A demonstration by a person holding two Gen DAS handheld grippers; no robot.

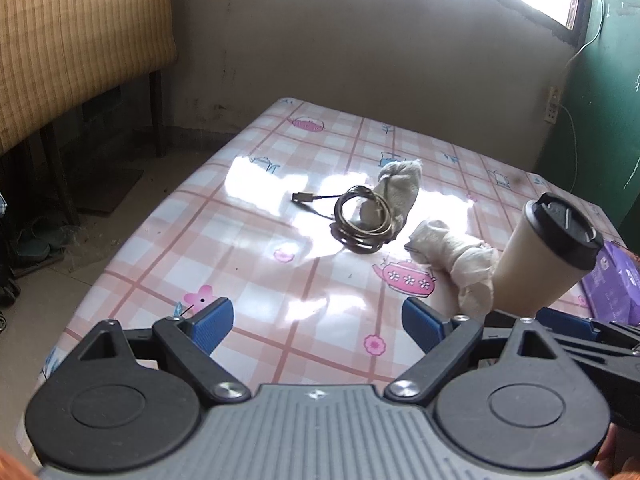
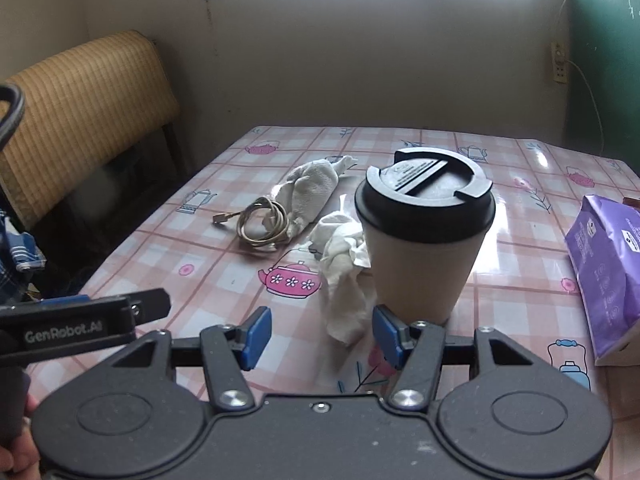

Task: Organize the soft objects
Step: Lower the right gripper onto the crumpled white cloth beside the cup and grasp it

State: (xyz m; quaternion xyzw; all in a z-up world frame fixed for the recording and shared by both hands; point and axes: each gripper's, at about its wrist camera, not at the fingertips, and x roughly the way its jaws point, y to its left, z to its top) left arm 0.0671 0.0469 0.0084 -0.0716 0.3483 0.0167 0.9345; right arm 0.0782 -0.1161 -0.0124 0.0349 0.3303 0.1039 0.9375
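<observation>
Two crumpled white cloths lie on the pink checked tablecloth (image 1: 256,240). The far cloth (image 1: 396,192) (image 2: 310,190) partly lies under a coiled cable (image 1: 362,220) (image 2: 262,222). The near cloth (image 1: 452,256) (image 2: 344,268) rests against a paper cup. My left gripper (image 1: 318,324) hovers open over the near table edge, nothing between its blue pads. My right gripper (image 2: 320,334) is open too, and the near cloth's lower end lies on the table in the gap between its fingertips. The left gripper's body (image 2: 84,330) shows at the left of the right wrist view.
A beige paper cup with a black lid (image 1: 548,252) (image 2: 424,236) stands upright beside the near cloth. A purple packet (image 2: 608,276) (image 1: 612,284) lies at the table's right edge. A woven-backed chair (image 1: 72,40) (image 2: 88,116) stands off the table's left side.
</observation>
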